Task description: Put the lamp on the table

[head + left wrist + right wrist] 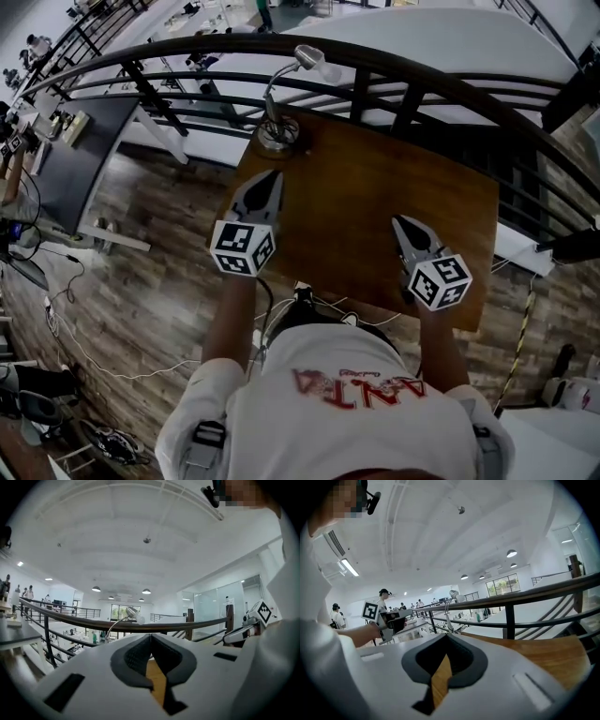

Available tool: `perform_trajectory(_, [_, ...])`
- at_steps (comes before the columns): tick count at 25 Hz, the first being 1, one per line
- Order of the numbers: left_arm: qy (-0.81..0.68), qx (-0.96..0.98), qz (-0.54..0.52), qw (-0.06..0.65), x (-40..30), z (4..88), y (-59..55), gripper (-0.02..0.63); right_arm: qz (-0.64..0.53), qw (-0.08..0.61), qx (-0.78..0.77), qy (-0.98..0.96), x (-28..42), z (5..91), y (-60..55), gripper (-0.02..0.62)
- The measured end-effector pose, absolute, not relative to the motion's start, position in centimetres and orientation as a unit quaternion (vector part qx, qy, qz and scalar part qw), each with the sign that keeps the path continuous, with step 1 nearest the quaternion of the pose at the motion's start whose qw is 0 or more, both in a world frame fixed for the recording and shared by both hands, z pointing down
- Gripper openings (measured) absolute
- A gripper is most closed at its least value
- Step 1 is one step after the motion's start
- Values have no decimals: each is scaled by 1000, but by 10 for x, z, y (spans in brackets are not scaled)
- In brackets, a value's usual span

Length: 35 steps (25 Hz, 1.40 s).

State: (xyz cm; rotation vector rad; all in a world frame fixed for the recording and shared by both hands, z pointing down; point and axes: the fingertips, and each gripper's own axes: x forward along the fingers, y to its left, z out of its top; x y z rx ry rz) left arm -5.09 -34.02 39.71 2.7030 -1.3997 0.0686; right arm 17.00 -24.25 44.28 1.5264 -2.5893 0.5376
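Note:
A silver gooseneck lamp (277,129) stands upright on the far left corner of the brown wooden table (375,197), its head (309,58) reaching over the railing. My left gripper (271,178) hovers over the table's left side, just short of the lamp's base, shut and holding nothing. My right gripper (402,222) sits over the right front of the table, also shut and empty. In the left gripper view the jaws (151,637) meet and the lamp (132,613) shows beyond them. In the right gripper view the jaws (446,637) are together, with the lamp (451,597) far ahead.
A curved dark railing (394,70) runs right behind the table's far edge, with a drop to a lower floor beyond. A dark desk (84,155) stands to the left on the wood floor. Cables (66,328) lie on the floor at the left.

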Motion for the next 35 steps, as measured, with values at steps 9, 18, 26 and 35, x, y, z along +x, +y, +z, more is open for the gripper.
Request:
perform_trajectory(9, [-484,874,-4,54,-49,349,-271,9,134,19,502,-854,198,404,-209,2])
perform_trajectory(18, [-450,892,-26,44,-15,330,-239,9,111,-8,507,-855,213,379,-188,2])
perform_trajectory(26, [-431,902,-13,36,16,333,-234,9,73,4,521,-851,230,367,-182,2])
perform_trajectory(35, [-428,903,-1,39,23,334,-238,9,82,2,518,-852,234,371,-184,2])
